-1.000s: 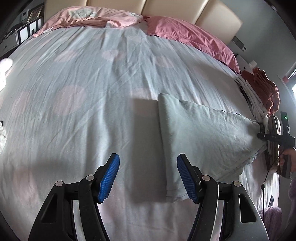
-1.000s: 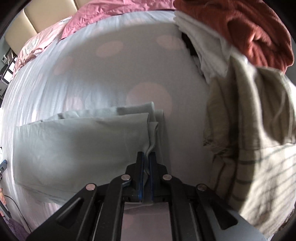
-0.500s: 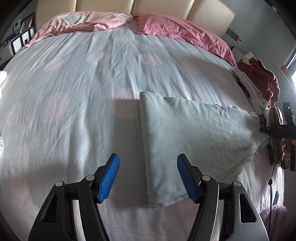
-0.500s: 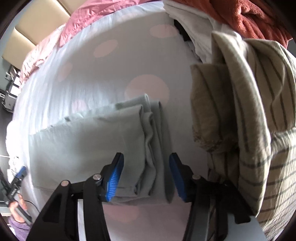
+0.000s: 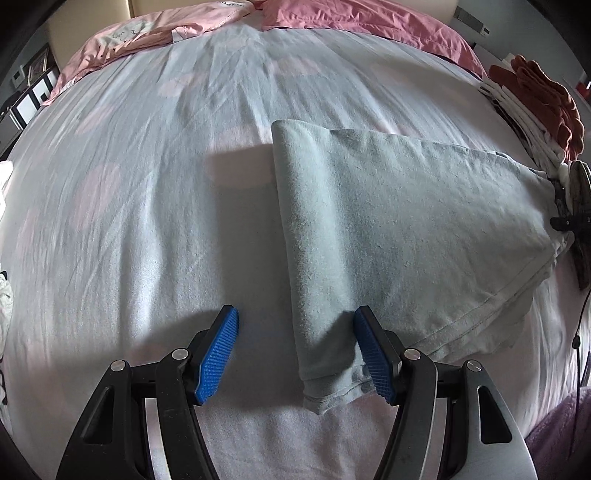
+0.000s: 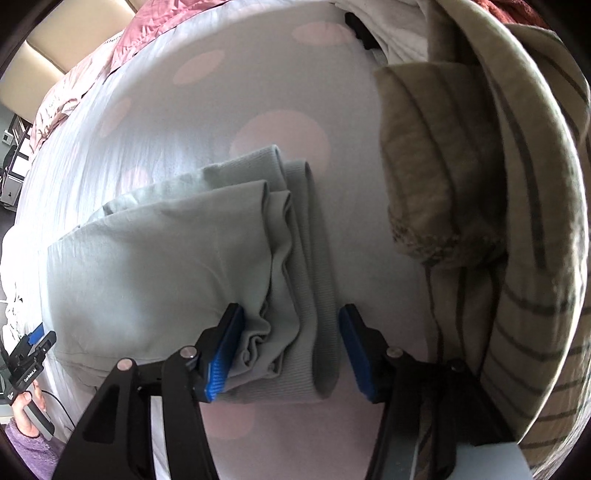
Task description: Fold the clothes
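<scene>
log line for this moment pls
task: fold clothes | left gripper: open over folded pale green garment corner | right gripper: open, straddling its bunched end | bed: polka-dot sheet

The bed (image 5: 155,206) carries a folded grey garment (image 5: 399,229), pink pillows (image 5: 354,22), stacked clothes (image 6: 491,206).

Under your grippers the pale green garment (image 5: 406,221) is soft matt cloth, finely ribbed at its folded band (image 6: 317,280). The bedsheet (image 5: 147,221) is thin, creased cotton-like fabric. Your left gripper (image 5: 295,354) has matt black plastic arms, ridged blue rubbery pads (image 5: 218,358) and shiny metal pins. The striped beige garment (image 6: 517,258) looks coarse and woolly.
</scene>
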`<state>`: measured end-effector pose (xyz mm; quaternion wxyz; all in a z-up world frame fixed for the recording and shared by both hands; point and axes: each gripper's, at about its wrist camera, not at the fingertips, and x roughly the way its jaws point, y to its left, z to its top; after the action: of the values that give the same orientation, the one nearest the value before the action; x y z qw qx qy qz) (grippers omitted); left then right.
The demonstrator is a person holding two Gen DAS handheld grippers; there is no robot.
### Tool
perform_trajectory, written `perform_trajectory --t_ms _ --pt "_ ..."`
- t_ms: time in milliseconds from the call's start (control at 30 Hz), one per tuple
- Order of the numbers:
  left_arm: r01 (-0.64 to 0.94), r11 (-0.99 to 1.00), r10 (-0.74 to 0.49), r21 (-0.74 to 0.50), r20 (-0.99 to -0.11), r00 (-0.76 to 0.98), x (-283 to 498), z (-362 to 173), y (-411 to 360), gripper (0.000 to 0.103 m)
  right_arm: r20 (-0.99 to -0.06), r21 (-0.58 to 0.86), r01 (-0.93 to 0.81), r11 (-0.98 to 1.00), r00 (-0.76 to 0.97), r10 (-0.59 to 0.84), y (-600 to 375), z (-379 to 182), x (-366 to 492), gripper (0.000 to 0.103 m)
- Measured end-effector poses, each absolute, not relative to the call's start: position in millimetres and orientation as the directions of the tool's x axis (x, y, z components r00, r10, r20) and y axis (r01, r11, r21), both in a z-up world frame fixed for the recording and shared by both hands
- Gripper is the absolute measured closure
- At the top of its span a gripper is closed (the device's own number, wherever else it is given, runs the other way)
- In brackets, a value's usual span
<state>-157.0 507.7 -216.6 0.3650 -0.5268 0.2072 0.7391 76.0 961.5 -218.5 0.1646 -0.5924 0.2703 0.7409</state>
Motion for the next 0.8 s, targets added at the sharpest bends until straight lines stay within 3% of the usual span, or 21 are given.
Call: perform_trajectory --t_ms 100,200,367,533,800 --pt "-0.76 -0.646 0.321 -0.074 -0.93 -0.182 -155 -217 507 0.036 -0.967 0.208 -0.567 -0.797 -0.244 -0.079 962 -218 76 0.052" --pt "-0.759 -0.647 0.324 -0.079 -0.929 -0.18 -156 -218 506 0.036 -0.963 0.23 -0.568 -0.79 -0.252 -0.099 963 -217 75 0.063" --pt "-0.758 -0.647 0.325 -0.081 -0.929 -0.179 -156 -219 506 0.036 -0.954 0.272 -0.576 -0.771 -0.268 -0.136 979 -215 70 0.068" --pt "-0.756 -0.649 0.328 -0.088 -0.929 -0.173 -159 -221 505 0.036 -0.936 0.326 -0.59 -0.739 -0.311 -0.164 989 -205 74 0.081" --pt "-0.753 -0.651 0.335 -0.099 -0.927 -0.168 -162 -221 503 0.036 -0.901 0.397 -0.568 -0.721 -0.389 -0.19 990 -159 73 0.084"
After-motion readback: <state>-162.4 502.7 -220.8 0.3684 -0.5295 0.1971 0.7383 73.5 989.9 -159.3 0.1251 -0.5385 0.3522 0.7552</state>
